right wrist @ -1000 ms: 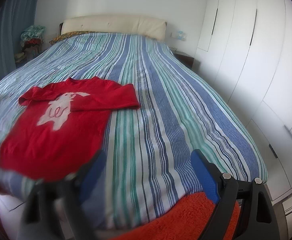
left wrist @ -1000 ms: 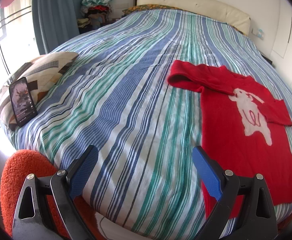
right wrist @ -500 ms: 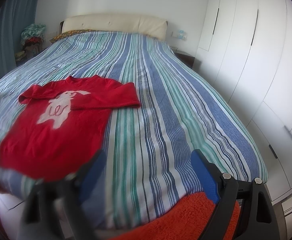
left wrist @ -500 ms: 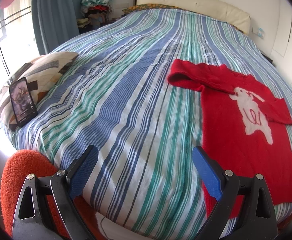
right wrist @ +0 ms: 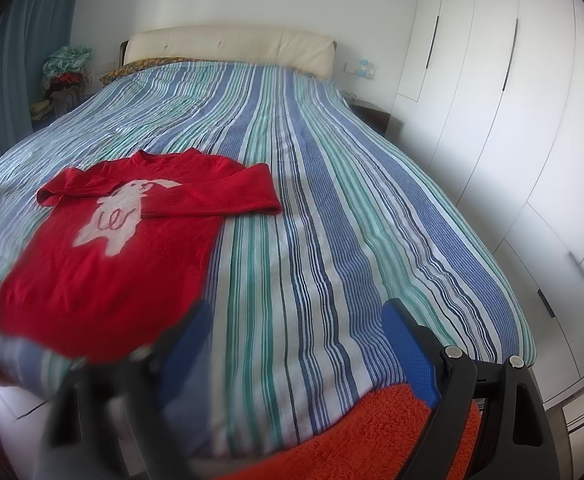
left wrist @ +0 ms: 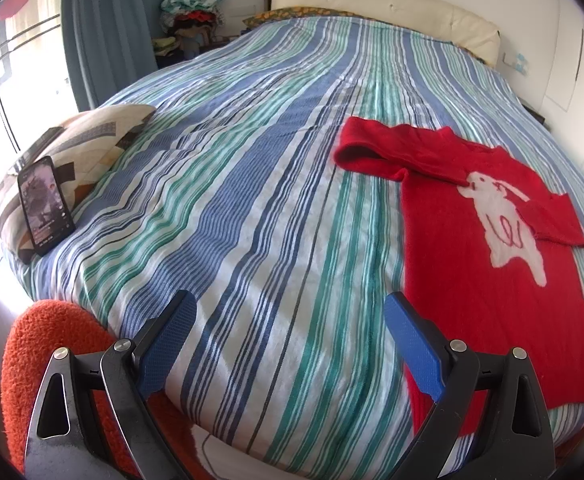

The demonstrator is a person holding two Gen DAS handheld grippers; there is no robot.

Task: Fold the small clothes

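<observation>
A small red sweater [left wrist: 488, 264] with a white animal figure lies flat on the striped bed cover, both sleeves folded across the chest. It shows at the right of the left wrist view and at the left of the right wrist view [right wrist: 103, 256]. My left gripper [left wrist: 289, 320] hovers open over the bed's near edge, left of the sweater's hem, nothing between its blue pads. My right gripper [right wrist: 296, 320] stands open too, just right of the hem, its left finger blurred.
The blue, green and white striped bed [left wrist: 251, 184] fills both views. A patterned pillow [left wrist: 71, 152] with a phone [left wrist: 45, 206] leaning on it sits at the left edge. An orange fuzzy cushion [right wrist: 364, 432] lies below the grippers. White wardrobe doors [right wrist: 512, 100] run along the right.
</observation>
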